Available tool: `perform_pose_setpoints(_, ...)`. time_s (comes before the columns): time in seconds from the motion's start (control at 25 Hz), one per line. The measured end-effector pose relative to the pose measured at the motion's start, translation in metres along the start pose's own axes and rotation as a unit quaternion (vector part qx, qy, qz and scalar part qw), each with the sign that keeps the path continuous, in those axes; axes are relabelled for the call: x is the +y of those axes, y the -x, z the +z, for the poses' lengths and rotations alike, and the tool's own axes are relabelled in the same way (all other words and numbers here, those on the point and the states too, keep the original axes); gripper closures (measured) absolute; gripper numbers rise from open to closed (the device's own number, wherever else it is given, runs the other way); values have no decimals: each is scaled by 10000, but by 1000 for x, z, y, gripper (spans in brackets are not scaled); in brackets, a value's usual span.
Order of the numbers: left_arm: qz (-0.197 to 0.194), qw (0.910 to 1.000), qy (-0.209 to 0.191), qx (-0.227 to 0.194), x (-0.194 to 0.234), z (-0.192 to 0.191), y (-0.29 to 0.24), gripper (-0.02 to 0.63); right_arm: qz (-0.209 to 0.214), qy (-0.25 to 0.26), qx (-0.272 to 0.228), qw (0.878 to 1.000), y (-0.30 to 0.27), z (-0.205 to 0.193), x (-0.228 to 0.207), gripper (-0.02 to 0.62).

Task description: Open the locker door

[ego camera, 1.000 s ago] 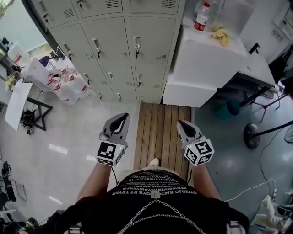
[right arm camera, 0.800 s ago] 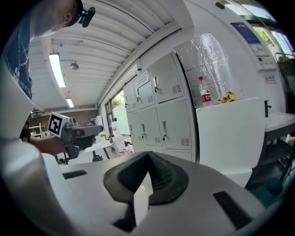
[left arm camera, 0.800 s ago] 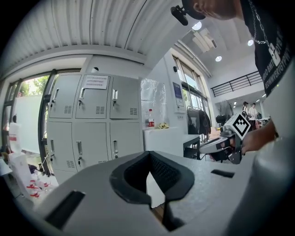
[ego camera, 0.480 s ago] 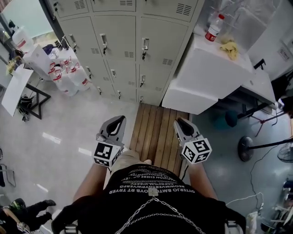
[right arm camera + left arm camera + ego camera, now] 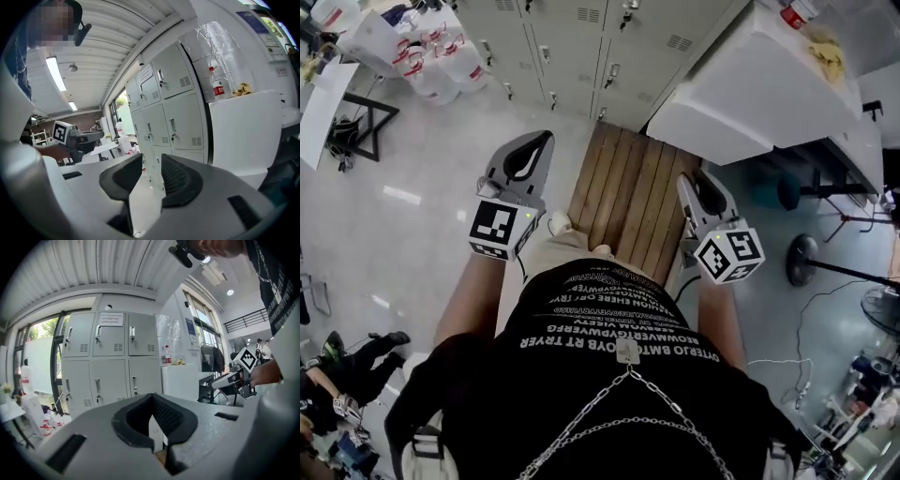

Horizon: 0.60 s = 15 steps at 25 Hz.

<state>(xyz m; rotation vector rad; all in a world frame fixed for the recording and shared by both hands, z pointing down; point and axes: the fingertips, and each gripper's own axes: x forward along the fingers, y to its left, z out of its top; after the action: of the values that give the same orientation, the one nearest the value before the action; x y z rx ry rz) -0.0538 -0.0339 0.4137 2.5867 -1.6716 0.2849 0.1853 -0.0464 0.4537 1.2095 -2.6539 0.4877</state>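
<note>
A bank of grey lockers [image 5: 581,37] stands ahead, and every door I can see is closed, each with a small latch handle. The same lockers fill the middle of the left gripper view [image 5: 112,362] and the right gripper view [image 5: 173,103]. My left gripper [image 5: 546,138] is held out toward them, still well short, with its tips [image 5: 151,397] together and nothing held. My right gripper [image 5: 686,180] is level with it on the right. Its jaws [image 5: 151,159] are opening, with a clear gap and nothing between them.
A wooden boardwalk [image 5: 628,197] leads to the lockers. A white cabinet [image 5: 741,84] carrying a bottle and a yellow cloth stands close on the right. White jugs with red labels [image 5: 441,61] and a black frame [image 5: 366,112] sit at the left, and a fan stand [image 5: 811,258] at the right.
The lockers have slid to the top of the head view as I moved forward onto the boards. Both grippers are held farther out. The right jaws have parted.
</note>
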Motion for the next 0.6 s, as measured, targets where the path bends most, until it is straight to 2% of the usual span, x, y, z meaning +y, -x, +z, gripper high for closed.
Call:
perform_pose_setpoints(0.2, 377, 9991, 110, 156, 28, -24, 16, 606, 115, 10, 31, 9999, -9, -6, 6, 486)
perform_pose_setpoints(0.4, 776, 9964, 213, 263, 29, -38, 48, 606, 354, -2, 300, 9989, -5, -29, 14, 486)
perform_pose_setpoints(0.6, 922, 9950, 189, 338, 25, -43, 70, 607, 565, 21, 296, 9980, -7, -33, 27, 486)
